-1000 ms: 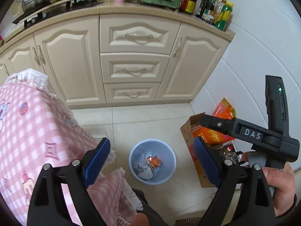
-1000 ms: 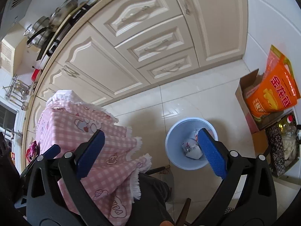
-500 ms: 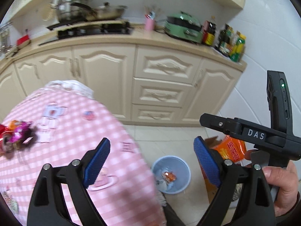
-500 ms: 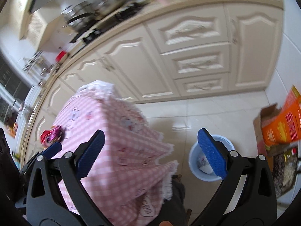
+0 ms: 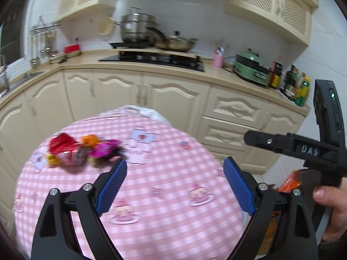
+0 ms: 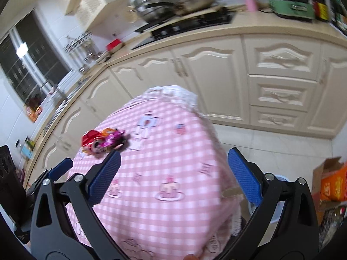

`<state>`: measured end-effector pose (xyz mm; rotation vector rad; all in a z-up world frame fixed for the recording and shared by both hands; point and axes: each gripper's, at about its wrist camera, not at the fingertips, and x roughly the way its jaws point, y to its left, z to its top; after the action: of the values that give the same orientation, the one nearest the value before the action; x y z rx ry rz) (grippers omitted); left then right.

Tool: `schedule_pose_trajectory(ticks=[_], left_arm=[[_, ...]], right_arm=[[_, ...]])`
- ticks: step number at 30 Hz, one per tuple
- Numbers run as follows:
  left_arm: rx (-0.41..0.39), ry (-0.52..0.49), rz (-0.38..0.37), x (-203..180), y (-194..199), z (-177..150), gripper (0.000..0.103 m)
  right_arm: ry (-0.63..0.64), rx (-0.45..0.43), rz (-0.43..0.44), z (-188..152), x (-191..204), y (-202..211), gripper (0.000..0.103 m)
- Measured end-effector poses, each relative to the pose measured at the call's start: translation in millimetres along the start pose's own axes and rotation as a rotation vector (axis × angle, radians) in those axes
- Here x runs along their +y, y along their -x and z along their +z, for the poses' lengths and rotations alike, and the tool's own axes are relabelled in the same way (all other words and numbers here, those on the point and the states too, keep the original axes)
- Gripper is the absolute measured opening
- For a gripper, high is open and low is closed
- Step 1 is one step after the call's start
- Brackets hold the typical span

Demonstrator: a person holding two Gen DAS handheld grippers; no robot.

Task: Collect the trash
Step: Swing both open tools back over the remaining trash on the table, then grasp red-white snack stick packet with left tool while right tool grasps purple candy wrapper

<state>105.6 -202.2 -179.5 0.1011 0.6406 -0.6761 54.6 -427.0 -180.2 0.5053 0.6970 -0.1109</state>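
A pile of shiny wrappers, red, orange and magenta (image 5: 80,149), lies on the far left of the pink checked tablecloth (image 5: 169,195). It also shows in the right wrist view (image 6: 102,140). My left gripper (image 5: 174,186) is open and empty above the table, right of and nearer than the pile. My right gripper (image 6: 173,176) is open and empty over the table's near right part; its body shows in the left wrist view (image 5: 303,149). A sliver of the blue bin (image 6: 279,212) shows on the floor behind the right finger.
Cream kitchen cabinets (image 5: 177,99) and a counter with pots and a hob (image 5: 151,58) run behind the table. A cardboard box with an orange bag (image 6: 331,184) stands on the floor at the right, by the tiled wall.
Both grippers have tilted up from the bin on the floor to the tabletop. The wrapper pile has come into view at the left. Both stay open.
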Motion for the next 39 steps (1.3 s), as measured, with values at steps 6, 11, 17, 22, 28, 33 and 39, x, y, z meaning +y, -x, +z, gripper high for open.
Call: schedule_pose_trajectory(ticks=[6,11,17,22,28,33,39], left_arm=[[-0.024,0.012,0.112,47.8,28.6,-20.4,0.088],[-0.024,0.028,0.201,88.4,47.0,-45.5,0.088],[0.050,0.080,0.294,138.0,45.1,-78.9,0.088],[0.148,0.207,0.328,172.8,28.6,-108.5,0.088],[0.209,0.312,0.329,194.0,-2.5,-122.0,0.088],[0.205,0.353,0.289,199.0,-20.0,-116.8,0.088],[0.215,0.316,0.251,200.4,-36.6,-102.2,0.035]], right_arm=[[0.084,0.027,0.058,-1.8,48.5,-19.3,0.097],[0.142,0.058,0.083,-7.9,78.0,-34.9,0.097],[0.179,0.093,0.098,-16.2,101.0,-52.5,0.097],[0.203,0.128,0.100,-22.2,112.1,-71.4,0.097],[0.240,0.182,0.088,-31.7,122.0,-101.8,0.097],[0.285,0.221,0.079,-39.0,127.6,-130.0,0.097],[0.302,0.240,0.077,-37.5,126.4,-160.7,0.097]])
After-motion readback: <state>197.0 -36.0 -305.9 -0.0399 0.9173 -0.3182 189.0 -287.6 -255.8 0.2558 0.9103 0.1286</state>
